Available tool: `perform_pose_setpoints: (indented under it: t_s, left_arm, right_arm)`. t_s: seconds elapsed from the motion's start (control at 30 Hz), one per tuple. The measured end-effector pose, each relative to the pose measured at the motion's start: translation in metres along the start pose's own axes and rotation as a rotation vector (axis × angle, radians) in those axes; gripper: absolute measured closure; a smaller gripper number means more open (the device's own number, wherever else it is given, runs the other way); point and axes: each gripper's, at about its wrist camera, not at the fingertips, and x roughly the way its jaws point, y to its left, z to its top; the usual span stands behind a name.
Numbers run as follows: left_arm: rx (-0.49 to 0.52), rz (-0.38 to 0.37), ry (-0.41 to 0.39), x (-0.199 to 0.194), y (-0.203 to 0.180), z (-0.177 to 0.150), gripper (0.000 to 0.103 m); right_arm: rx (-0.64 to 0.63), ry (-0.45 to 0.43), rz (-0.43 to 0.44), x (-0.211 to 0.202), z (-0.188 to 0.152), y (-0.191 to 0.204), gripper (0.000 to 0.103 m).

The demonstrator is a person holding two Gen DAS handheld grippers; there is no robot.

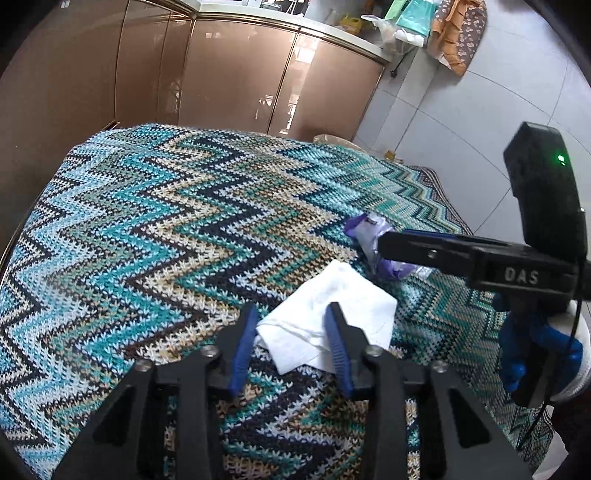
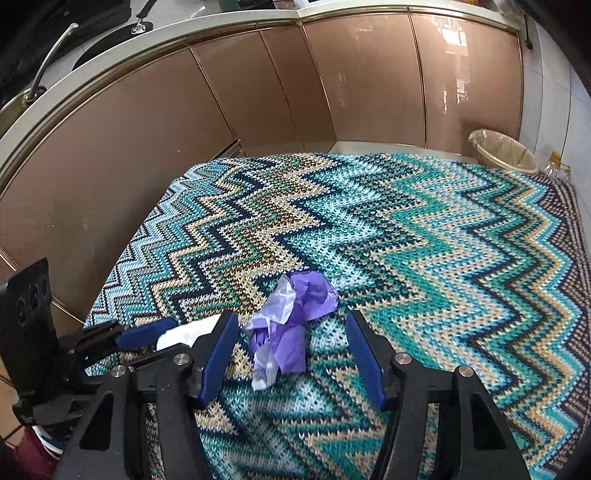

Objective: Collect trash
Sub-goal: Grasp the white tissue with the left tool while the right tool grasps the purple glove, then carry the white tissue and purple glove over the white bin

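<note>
A crumpled white tissue lies on the zigzag knit cloth. My left gripper is open, its blue pads on either side of the tissue's near edge. A crumpled purple and white wrapper lies on the cloth between the open pads of my right gripper. In the left wrist view the right gripper reaches in from the right over the wrapper. In the right wrist view the left gripper shows at the left, over the tissue.
Brown glossy cabinet doors stand behind the cloth-covered surface. A beige bin with a liner stands on the floor at the far right, next to a bottle. Bags and fabric lie on the counter and tiled floor.
</note>
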Motion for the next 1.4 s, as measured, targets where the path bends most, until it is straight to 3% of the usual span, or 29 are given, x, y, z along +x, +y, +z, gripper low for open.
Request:
perform_pose_setpoints:
  t_s: [0.2, 0.27, 0.37, 0.6, 0.73, 0.87, 1.4]
  left_arm:
    - [0.021, -0.023, 0.005, 0.003, -0.003, -0.001, 0.091]
    - [0.031, -0.023, 0.004, 0.003, -0.005, -0.002, 0.094]
    - [0.049, -0.018, -0.001, 0.002, -0.009, -0.002, 0.096]
    - [0.087, 0.029, -0.039, -0.004, -0.017, -0.003, 0.097]
    - [0.108, 0.083, -0.056, -0.011, -0.024, -0.004, 0.097]
    - [0.100, 0.087, -0.075, -0.024, -0.032, -0.007, 0.097]
    - [0.146, 0.095, -0.216, -0.128, -0.082, -0.026, 0.097]
  right_arm:
    - [0.010, 0.022, 0.020, 0.013, -0.001, -0.003, 0.058]
    - [0.007, 0.026, 0.021, 0.015, -0.002, -0.004, 0.071]
    - [-0.001, 0.022, 0.031, 0.015, -0.003, -0.005, 0.075]
    - [0.007, -0.021, 0.023, -0.008, -0.007, -0.009, 0.076]
    - [0.001, -0.047, 0.013, -0.037, -0.015, -0.009, 0.076]
    - [-0.017, -0.072, -0.005, -0.069, -0.028, -0.006, 0.076]
    - [-0.017, -0.214, -0.045, -0.191, -0.093, 0.009, 0.076]
